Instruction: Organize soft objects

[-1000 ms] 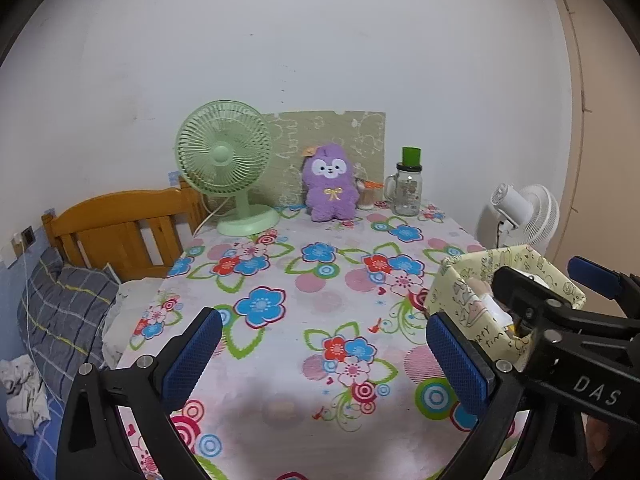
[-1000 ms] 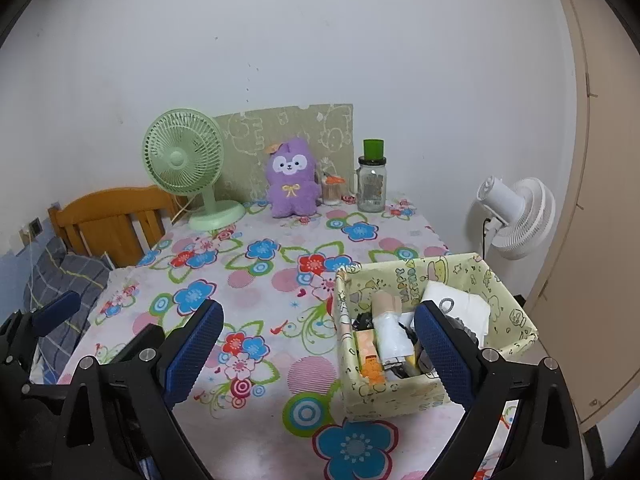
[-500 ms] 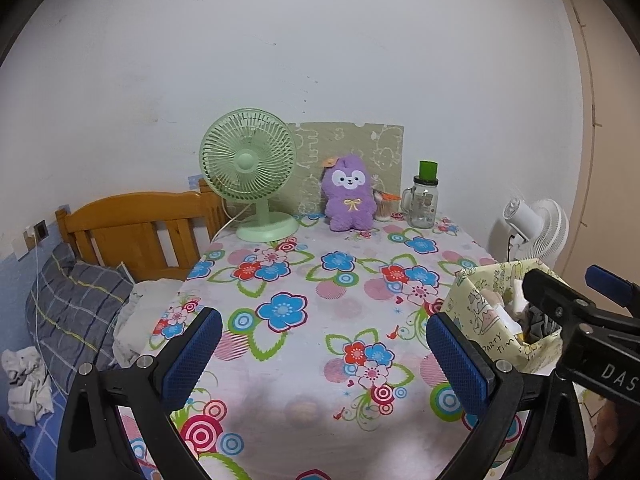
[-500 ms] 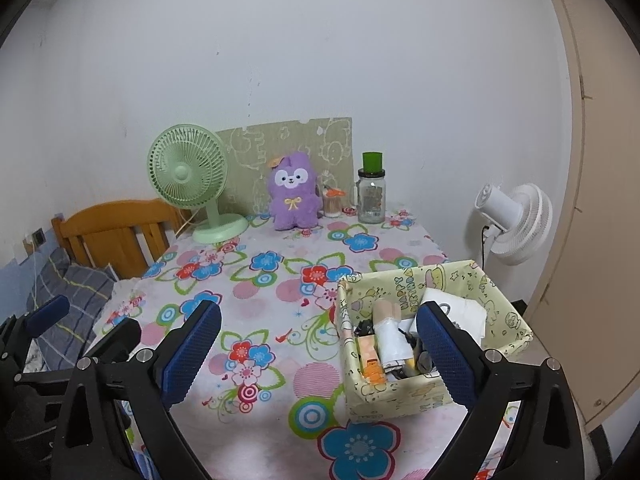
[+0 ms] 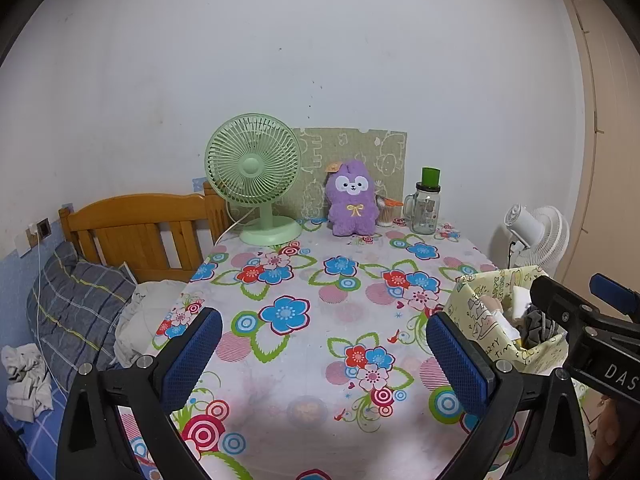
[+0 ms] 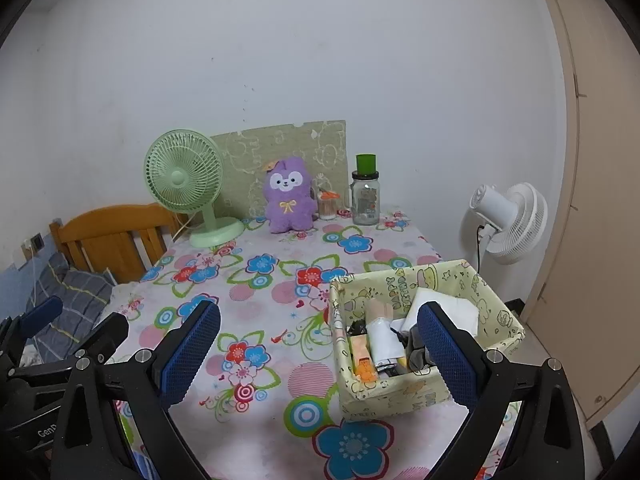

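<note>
A purple plush toy (image 5: pixel 353 200) sits upright at the far end of the flower-patterned table (image 5: pixel 320 320), against a green patterned board; it also shows in the right wrist view (image 6: pixel 289 197). A yellow patterned box (image 6: pixel 424 396) with several small items stands at the table's near right; it also shows in the left wrist view (image 5: pixel 480 316). My left gripper (image 5: pixel 324 356) is open and empty over the near table edge. My right gripper (image 6: pixel 320 352) is open and empty, its right finger in front of the box.
A green desk fan (image 5: pixel 256 176) stands left of the plush. A glass jar with a green lid (image 5: pixel 427 204) and a small cup stand to its right. A white floor fan (image 6: pixel 508 220) is beyond the table's right edge. A wooden bed with a pillow (image 5: pixel 76 312) lies left.
Both grippers have drawn back and risen from the table, so the plush, fan and box look smaller and farther. Both stay open.
</note>
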